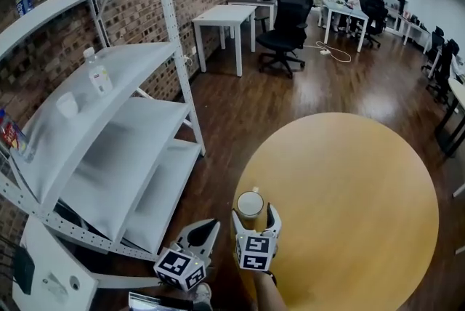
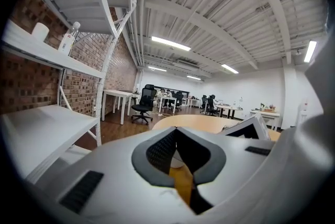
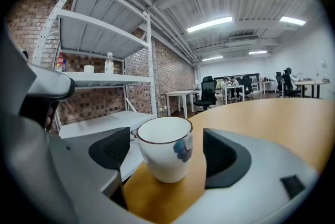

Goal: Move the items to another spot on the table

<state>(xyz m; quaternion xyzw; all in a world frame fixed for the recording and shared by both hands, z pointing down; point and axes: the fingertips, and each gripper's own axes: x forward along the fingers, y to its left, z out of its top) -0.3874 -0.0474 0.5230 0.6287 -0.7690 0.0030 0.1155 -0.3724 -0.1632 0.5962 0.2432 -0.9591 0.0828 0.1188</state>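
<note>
The round wooden table fills the lower right of the head view. The white shelf rack runs down the left side against a brick wall. A white desk and a black office chair stand at the upper middle on the dark wood floor.

At the bottom middle of the head view the right gripper lies at the table's left edge. The left gripper hangs just beside it, off the table and over the floor.

The right gripper view shows the right gripper with its jaws spread wide. The cup stands upright on the wood between them, with a gap on each side. That view also shows a blue mark on the cup's side, which the head view, seeing only the rim of the cup from above, does not.

The left gripper view shows the left gripper with its jaw tips pressed together and nothing between them.

A clear bottle stands on the rack's upper shelf.
</note>
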